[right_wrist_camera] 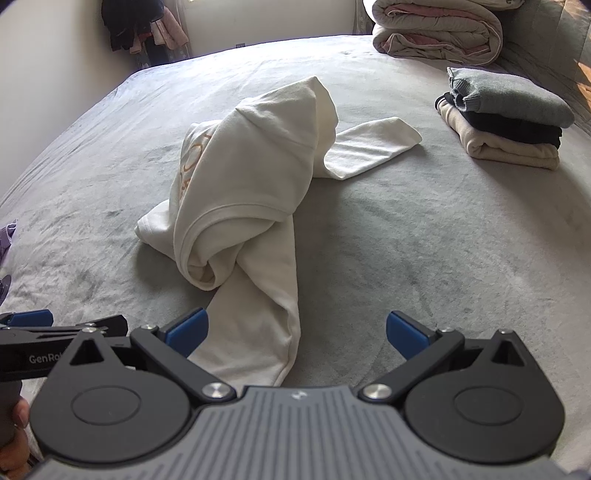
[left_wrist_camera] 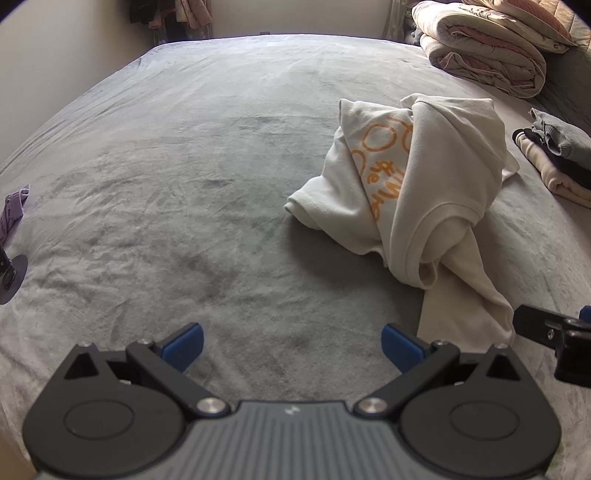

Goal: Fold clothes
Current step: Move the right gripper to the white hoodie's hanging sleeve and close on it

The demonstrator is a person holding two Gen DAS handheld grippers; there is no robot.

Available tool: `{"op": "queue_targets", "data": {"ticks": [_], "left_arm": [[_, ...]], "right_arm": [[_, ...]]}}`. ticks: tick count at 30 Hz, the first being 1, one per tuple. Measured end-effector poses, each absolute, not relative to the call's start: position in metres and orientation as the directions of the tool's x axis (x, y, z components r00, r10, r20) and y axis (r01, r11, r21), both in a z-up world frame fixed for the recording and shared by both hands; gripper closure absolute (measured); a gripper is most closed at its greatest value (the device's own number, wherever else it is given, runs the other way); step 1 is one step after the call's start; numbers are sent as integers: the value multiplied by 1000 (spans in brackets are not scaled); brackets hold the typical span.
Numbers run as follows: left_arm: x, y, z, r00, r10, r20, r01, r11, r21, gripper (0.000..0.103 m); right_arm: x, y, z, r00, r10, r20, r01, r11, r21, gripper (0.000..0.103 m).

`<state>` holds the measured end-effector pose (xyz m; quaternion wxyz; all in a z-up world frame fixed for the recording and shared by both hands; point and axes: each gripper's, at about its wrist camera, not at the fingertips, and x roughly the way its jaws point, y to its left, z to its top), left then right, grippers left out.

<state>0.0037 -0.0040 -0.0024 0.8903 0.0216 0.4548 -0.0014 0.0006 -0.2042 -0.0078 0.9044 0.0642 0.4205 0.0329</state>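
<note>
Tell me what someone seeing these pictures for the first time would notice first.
The eye lands on the crumpled white sweatshirt with orange print, heaped mid-bed on the grey bedspread, one sleeve trailing toward the cameras. Behind it to the right sits a neat stack of folded clothes, with a rolled quilt beyond. In front, the left gripper and right gripper are both open and empty.

Sunlit grey bed (left_wrist_camera: 184, 166), pale walls (left_wrist_camera: 55, 55)

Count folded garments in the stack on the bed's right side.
3: grey knit sweater on top, black garment in the middle, cream garment at the bottom. More may be hidden.
</note>
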Motion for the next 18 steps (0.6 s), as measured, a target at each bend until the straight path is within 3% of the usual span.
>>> {"op": "queue_targets", "data": {"ticks": [5,13,18], "left_arm": [[9,0,-14,601,32,-798,11,999,49,0],[12,15,-36,584,-6,-812,26,1000,11,0],[13,23,-48,568,-2,-823,23,1000,14,0]], "right_arm": [[-1,-201,-2,681,113,-723,-24,991,132,0],[8,-194,-8,682,215,-700,-67,970,233,1],[17,-180,-20,646,279,-710,-106,954,279,22]]}}
